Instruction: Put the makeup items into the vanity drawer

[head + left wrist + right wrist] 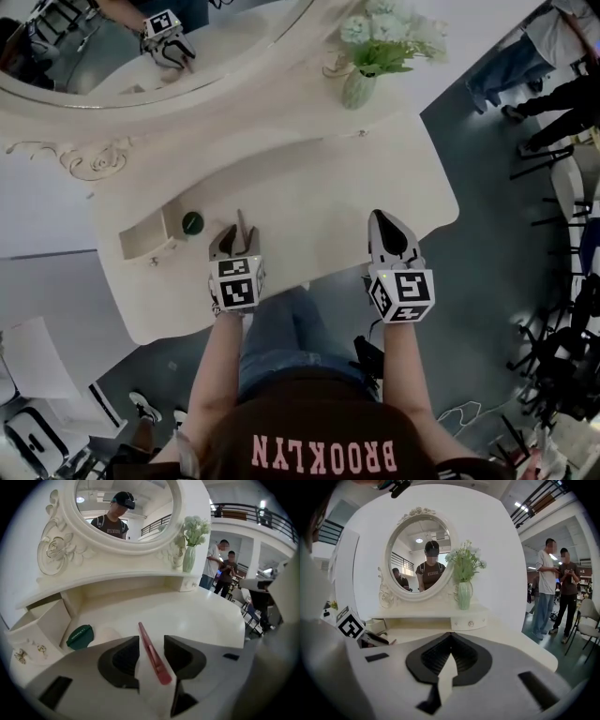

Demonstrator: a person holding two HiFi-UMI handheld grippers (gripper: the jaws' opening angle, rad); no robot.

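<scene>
A slim red makeup pencil (pixel 152 656) lies on the white vanity top (pixel 309 202), pointing away from me. My left gripper (pixel 239 236) stands over it with its jaws apart. The pencil (pixel 242 223) is between them with a gap on each side, so no pad presses on it. A dark green round item (pixel 79 637) rests to the left, beside the pulled-out small drawer (pixel 40 623) at the vanity's left end (pixel 142 244). My right gripper (pixel 389 234) hovers at the front right of the top, jaws (pixel 449 660) closed together with nothing in them.
An oval mirror (pixel 141 47) backs the vanity. A pale green vase of flowers (pixel 361 82) stands on the raised shelf at the right, above a closed small drawer (pixel 469 621). Two people (pixel 555 588) stand off to the right, with chairs (pixel 562 356) on the floor.
</scene>
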